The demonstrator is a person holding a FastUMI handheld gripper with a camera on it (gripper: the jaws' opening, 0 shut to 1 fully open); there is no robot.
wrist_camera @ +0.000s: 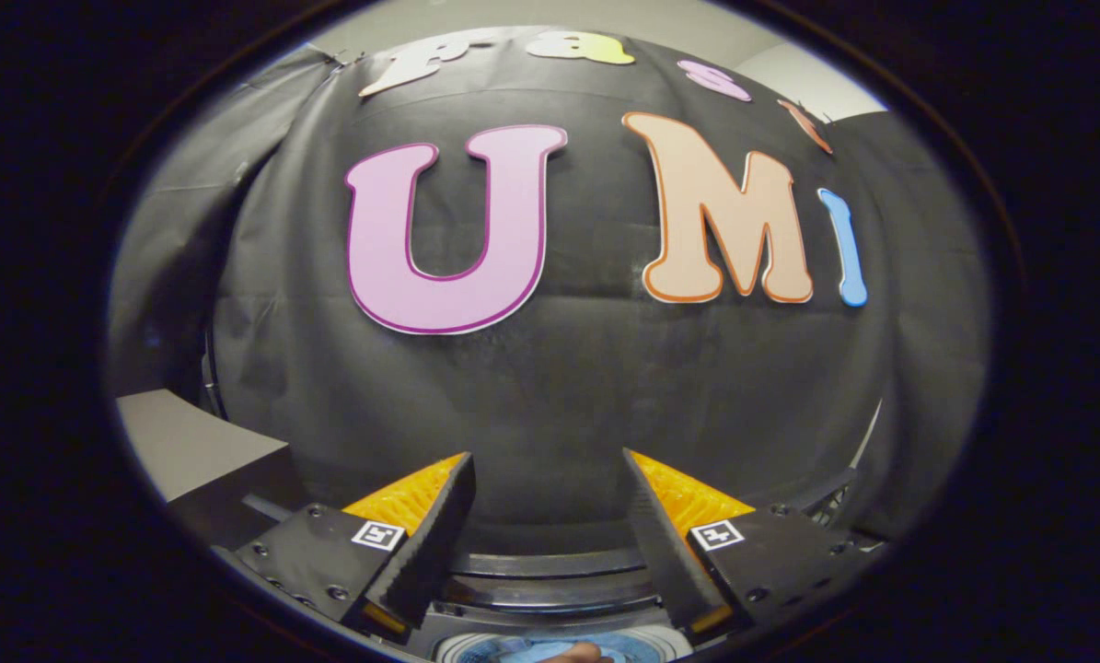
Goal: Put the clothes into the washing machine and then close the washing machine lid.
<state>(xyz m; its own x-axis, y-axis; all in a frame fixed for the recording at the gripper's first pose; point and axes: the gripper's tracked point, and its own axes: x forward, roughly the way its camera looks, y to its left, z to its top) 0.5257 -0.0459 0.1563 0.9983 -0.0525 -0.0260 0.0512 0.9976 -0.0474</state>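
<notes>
The gripper [548, 479] hangs with its fingers spread and nothing between them, pointed at the booth's far wall. Near and below them the washing machine [550, 564] shows its dark rim, blue cloth [550, 649] lying inside the tub. The loading looks done; the next move likely calls for finding the lid and swinging it down.

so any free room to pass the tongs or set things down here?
Tongs open, nothing between them, only black booth wall beyond. Bare grey surface sits beside the left finger. Crowded below: the washing machine rim and blue clothes in the drum.
</notes>
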